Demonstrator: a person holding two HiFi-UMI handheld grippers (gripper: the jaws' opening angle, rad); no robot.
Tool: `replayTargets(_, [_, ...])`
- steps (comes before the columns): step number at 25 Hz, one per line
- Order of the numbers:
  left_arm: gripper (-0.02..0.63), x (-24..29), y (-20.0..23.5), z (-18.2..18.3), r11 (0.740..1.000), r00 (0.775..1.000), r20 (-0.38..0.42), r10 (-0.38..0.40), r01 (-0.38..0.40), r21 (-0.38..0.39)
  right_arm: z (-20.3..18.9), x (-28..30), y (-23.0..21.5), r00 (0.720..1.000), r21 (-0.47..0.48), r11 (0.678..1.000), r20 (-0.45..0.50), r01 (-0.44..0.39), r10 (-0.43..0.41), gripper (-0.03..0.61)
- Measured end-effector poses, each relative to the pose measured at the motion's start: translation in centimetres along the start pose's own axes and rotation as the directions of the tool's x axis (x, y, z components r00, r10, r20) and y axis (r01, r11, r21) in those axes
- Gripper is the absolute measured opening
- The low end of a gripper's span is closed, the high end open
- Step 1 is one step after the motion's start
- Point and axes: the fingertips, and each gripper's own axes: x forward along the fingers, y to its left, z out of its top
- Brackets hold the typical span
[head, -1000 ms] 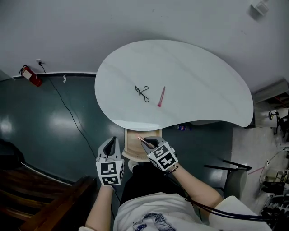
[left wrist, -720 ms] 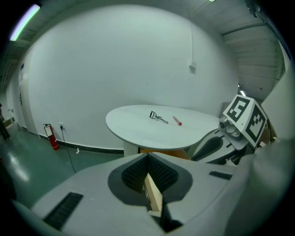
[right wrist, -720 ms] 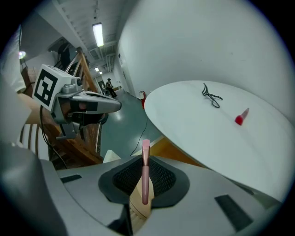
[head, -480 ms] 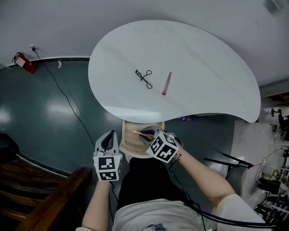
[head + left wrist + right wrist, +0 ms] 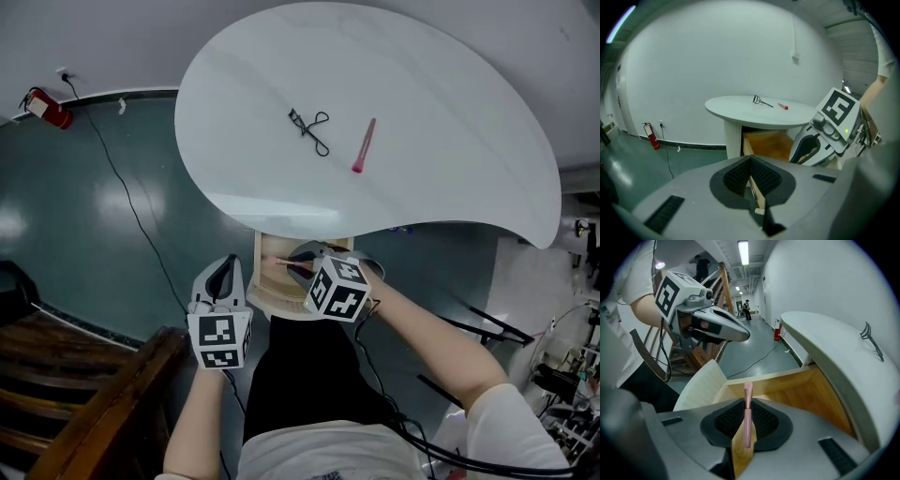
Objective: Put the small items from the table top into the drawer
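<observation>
This reads as a lab or institutional test hall, not a home: a glossy teal floor (image 5: pixel 84 216), bare white walls (image 5: pixel 717 56), a red fire extinguisher (image 5: pixel 45 105) at the skirting, ceiling strip lights (image 5: pixel 743 251) running down a long passage (people (image 5: pixel 747 310) stand far off there), a dark wooden staircase (image 5: pixel 89 412), and cabled equipment (image 5: pixel 567 384) beyond the white counter (image 5: pixel 422 122).

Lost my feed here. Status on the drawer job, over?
Left tongs shut, empty. Right tongs shut on pink brush, over open drawer. Eyelash curler, pink tube on tabletop. Nothing blocking.
</observation>
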Motion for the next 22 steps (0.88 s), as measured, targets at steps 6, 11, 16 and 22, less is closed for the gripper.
replayTargets(6, [0.020,0.6,0.6,-0.9,1.000,1.000,-0.011,0.011,-0.011,0.003,-1.3,2.2,-0.1,0.998,-0.046,0.998,-0.036,-0.044,0.042,0.061])
replayTargets(11, [0.020,0.9,1.0,-1.8,1.000,1.000,-0.021,0.009,-0.009,0.002,-2.3,4.1,0.2,0.993,-0.062,0.994,-0.081,-0.093,0.087,0.061])
replayTargets(16, [0.020,1.4,1.9,-3.0,1.000,0.999,-0.034,0.010,-0.010,0.000,-3.0,6.4,0.3,0.987,-0.095,0.988,-0.113,-0.125,0.114,0.061])
replayTargets(22, [0.020,1.4,2.4,-3.9,1.000,0.999,-0.044,0.015,-0.016,-0.014,-3.6,8.5,0.1,0.982,-0.128,0.980,-0.134,-0.150,0.133,0.061])
